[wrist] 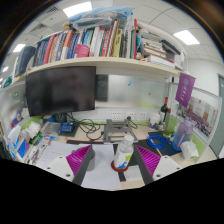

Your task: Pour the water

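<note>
One upright bottle (123, 155) between gripper (121, 160) fingers.

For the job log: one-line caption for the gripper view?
Open gripper approaches a clear bottle standing between its fingers on a cluttered desk, below a monitor and bookshelf.

A bottle (123, 155) stands on the desk (100, 170) between the two fingers of the gripper (117, 160), a gap showing at each side of it; the left finger (79, 158) lies to its left, the right finger (157, 161) to its right; beyond the bottle, cables (92, 128) lie across the far part of the desk; a monitor (60, 90) stands far left against the wall; a shelf (95, 64) runs above it, with books (85, 42) standing in a row on it; a dark bottle (165, 108) stands far right; a poster (185, 88) hangs on the wall further right.
</note>
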